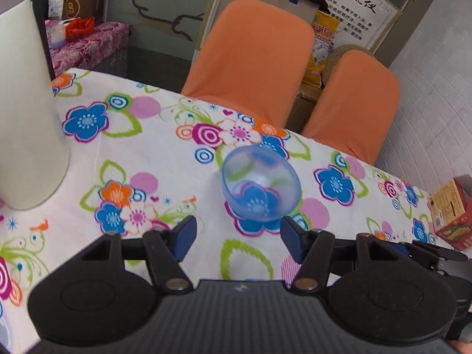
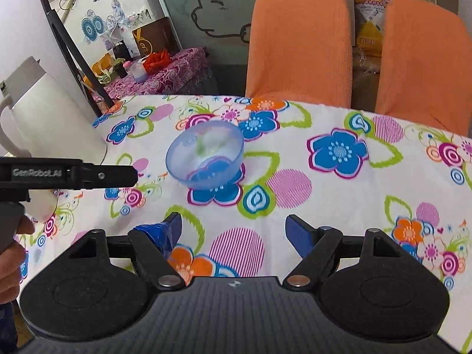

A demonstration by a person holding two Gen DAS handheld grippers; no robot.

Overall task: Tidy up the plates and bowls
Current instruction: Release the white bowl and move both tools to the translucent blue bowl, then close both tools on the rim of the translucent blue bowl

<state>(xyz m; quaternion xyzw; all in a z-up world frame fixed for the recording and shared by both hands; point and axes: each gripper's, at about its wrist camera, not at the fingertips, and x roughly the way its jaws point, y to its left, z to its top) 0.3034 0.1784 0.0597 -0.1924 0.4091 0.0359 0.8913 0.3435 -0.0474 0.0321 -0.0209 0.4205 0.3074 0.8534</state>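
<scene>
Home dining room: floral tablecloth (image 2: 295, 153), orange-covered chairs (image 2: 298, 44).

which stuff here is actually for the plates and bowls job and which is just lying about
For the job:
translucent blue bowl, upright on the floral tablecloth
left gripper, open
right gripper, open

Just lying about:
white kettle
orange chairs
orange carton

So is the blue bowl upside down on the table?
No, the translucent blue bowl sits upright on the flowered tablecloth, its open rim facing up and tipped toward the camera.
</scene>
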